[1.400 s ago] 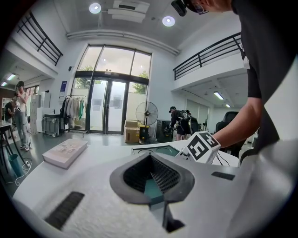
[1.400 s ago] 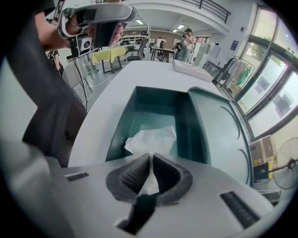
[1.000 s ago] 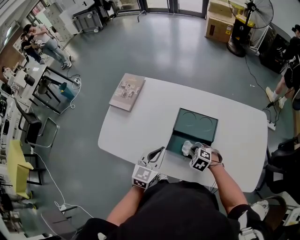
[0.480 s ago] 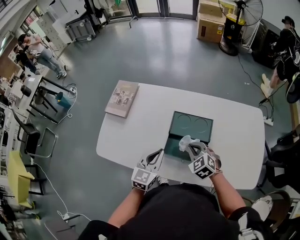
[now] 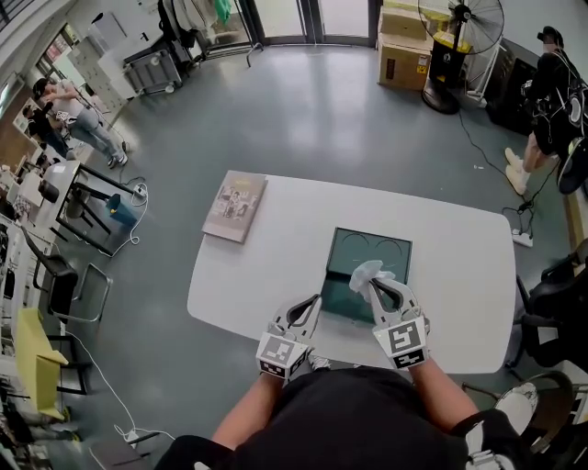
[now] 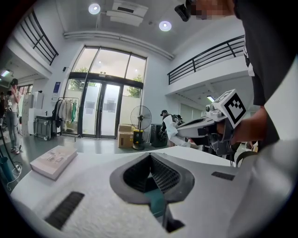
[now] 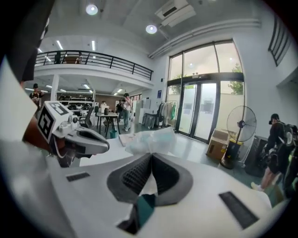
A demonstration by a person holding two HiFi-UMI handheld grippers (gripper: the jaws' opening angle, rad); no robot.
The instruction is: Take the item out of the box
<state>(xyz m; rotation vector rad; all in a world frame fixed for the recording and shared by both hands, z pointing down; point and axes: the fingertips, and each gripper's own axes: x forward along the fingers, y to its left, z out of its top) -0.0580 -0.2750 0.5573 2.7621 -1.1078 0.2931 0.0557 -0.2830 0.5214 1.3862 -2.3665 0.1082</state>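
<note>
An open dark teal box (image 5: 372, 252) lies on the white table (image 5: 459, 248). My right gripper (image 5: 371, 284) is shut on a crumpled white plastic-wrapped item (image 5: 367, 271), held just above the box's near half. In the right gripper view the item (image 7: 151, 139) bulges out past the closed fingertips (image 7: 150, 156). My left gripper (image 5: 318, 297) rests at the box's near left corner, shut with nothing in it. Its jaws meet in the left gripper view (image 6: 149, 155), where the right gripper (image 6: 200, 124) shows at the right.
A flat book (image 5: 235, 205) lies at the table's far left corner and shows in the left gripper view (image 6: 53, 160). On the floor beyond the table stand a fan (image 5: 459, 18) and cardboard boxes (image 5: 404, 60). A person (image 5: 542, 92) stands at the far right.
My right gripper has risen from the box's near edge with the white item and turned to point straight ahead. The left gripper has barely moved.
</note>
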